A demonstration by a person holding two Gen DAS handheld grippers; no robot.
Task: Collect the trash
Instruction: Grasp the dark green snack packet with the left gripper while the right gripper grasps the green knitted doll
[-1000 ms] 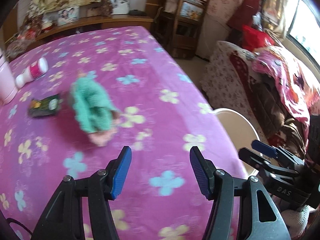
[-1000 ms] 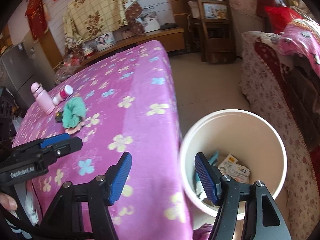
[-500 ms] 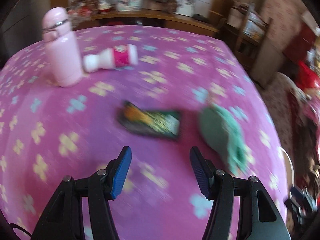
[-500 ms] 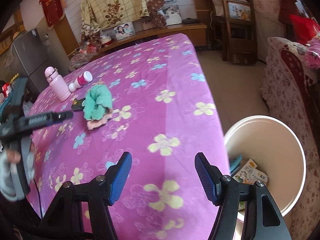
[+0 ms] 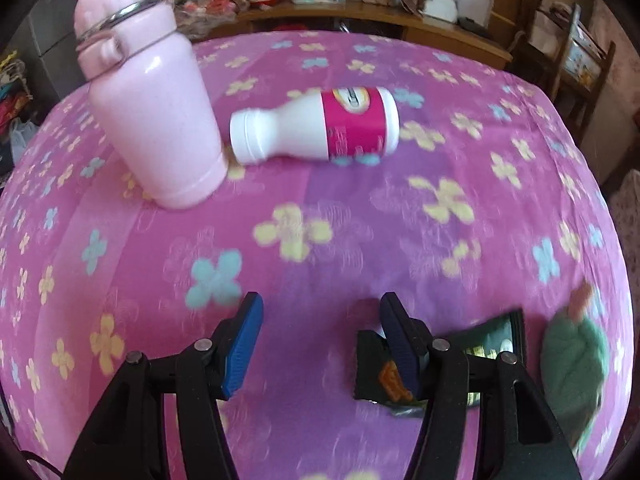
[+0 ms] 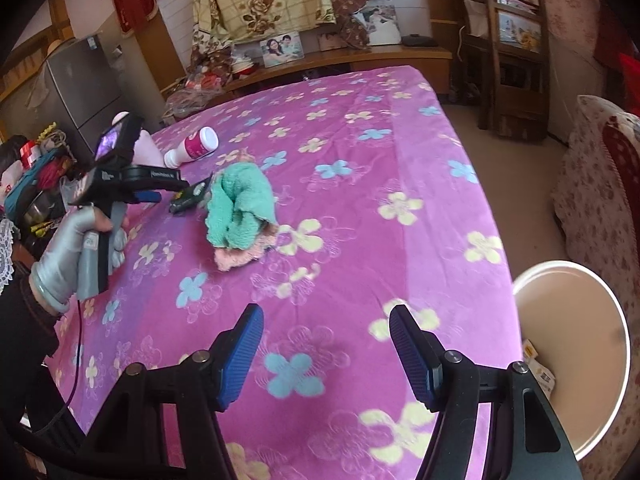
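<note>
Left gripper is spread open with nothing in it, hovering low over the purple flowered cloth. That dark snack wrapper sits at its right finger, partly hidden behind it, so I'd slide right and centre it before squeezing, pads flat to the cloth. Just right is the green towel; farther off lie the white bottle and pink flask. Right gripper is also open and empty, near the white bin at the right, off the cloth's edge.
</note>
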